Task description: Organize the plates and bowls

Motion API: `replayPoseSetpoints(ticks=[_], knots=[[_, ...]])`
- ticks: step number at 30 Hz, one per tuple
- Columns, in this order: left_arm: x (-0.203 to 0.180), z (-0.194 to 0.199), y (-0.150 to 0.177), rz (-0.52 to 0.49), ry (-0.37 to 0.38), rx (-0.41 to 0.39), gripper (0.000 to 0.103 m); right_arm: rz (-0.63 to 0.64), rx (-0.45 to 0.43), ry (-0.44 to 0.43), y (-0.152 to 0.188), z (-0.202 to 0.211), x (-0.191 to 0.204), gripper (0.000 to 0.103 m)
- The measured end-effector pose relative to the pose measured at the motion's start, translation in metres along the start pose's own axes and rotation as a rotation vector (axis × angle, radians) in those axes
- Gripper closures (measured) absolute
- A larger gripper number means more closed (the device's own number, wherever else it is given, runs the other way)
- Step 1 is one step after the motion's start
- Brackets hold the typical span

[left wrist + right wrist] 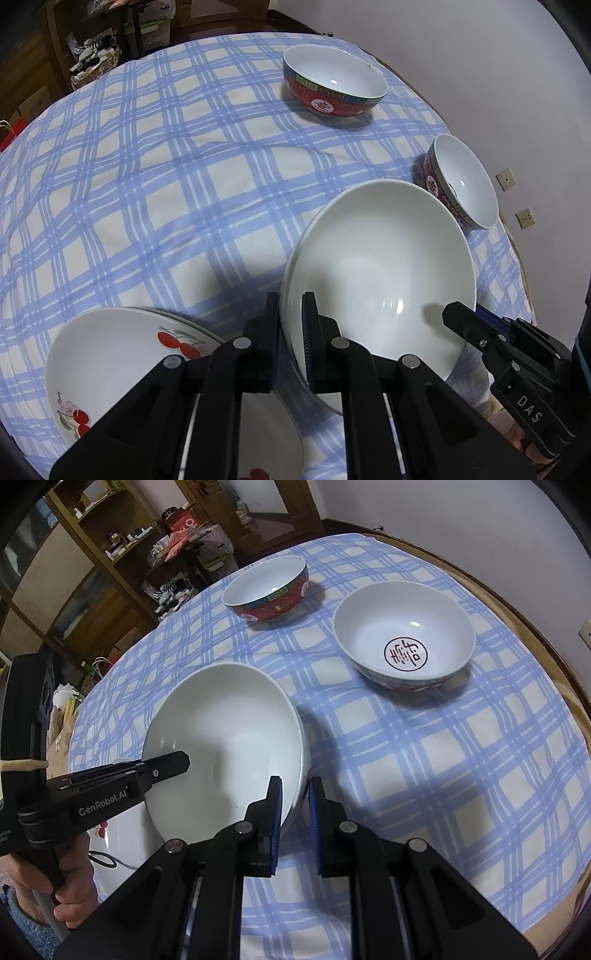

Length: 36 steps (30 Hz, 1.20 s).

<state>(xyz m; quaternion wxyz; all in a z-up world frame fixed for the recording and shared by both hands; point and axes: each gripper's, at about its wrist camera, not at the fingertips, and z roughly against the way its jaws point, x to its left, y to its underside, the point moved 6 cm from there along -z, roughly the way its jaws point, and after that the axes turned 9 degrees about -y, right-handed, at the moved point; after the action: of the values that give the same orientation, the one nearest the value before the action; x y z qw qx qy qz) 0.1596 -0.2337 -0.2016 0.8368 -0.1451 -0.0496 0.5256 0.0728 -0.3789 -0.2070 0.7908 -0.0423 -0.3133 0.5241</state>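
Observation:
A large plain white bowl (376, 266) (229, 731) is held tilted between both grippers. My left gripper (291, 306) is shut on its left rim, one finger inside and one outside. My right gripper (295, 786) is shut on the opposite rim the same way. Each gripper shows in the other's view: the right gripper (461, 325) at the bowl's right edge, the left gripper (173, 764) at its left edge, with a hand below it. Stacked white plates with cherry prints (122, 350) lie just left of the bowl, partly hidden by my left gripper.
Two red-patterned bowls stand upright farther back on the blue checked tablecloth (147, 184): one far bowl (334, 79) (266, 587) and one nearer the right edge (461, 181) (404, 635). A wall runs along the table's right side. Shelves and clutter (177, 535) stand beyond the far left edge.

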Motion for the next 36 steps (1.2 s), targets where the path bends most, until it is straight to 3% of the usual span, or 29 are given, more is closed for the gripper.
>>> replayPoseSetpoints(ticks=[24, 30, 33, 36], knots=[[0.007, 0.009, -0.004, 0.032, 0.008, -0.004, 0.087, -0.004, 0.002, -0.016, -0.002, -0.002, 0.002, 0.088], [0.015, 0.021, -0.007, 0.02, -0.056, -0.048, 0.079, -0.004, -0.035, -0.021, -0.008, 0.007, -0.001, 0.088], [0.016, 0.027, -0.01, 0.007, -0.074, -0.069, 0.067, -0.01, -0.054, -0.03, -0.012, 0.013, -0.002, 0.088], [0.013, 0.035, -0.014, -0.02, -0.094, -0.099, 0.052, -0.046, -0.051, -0.108, -0.017, 0.017, -0.002, 0.088]])
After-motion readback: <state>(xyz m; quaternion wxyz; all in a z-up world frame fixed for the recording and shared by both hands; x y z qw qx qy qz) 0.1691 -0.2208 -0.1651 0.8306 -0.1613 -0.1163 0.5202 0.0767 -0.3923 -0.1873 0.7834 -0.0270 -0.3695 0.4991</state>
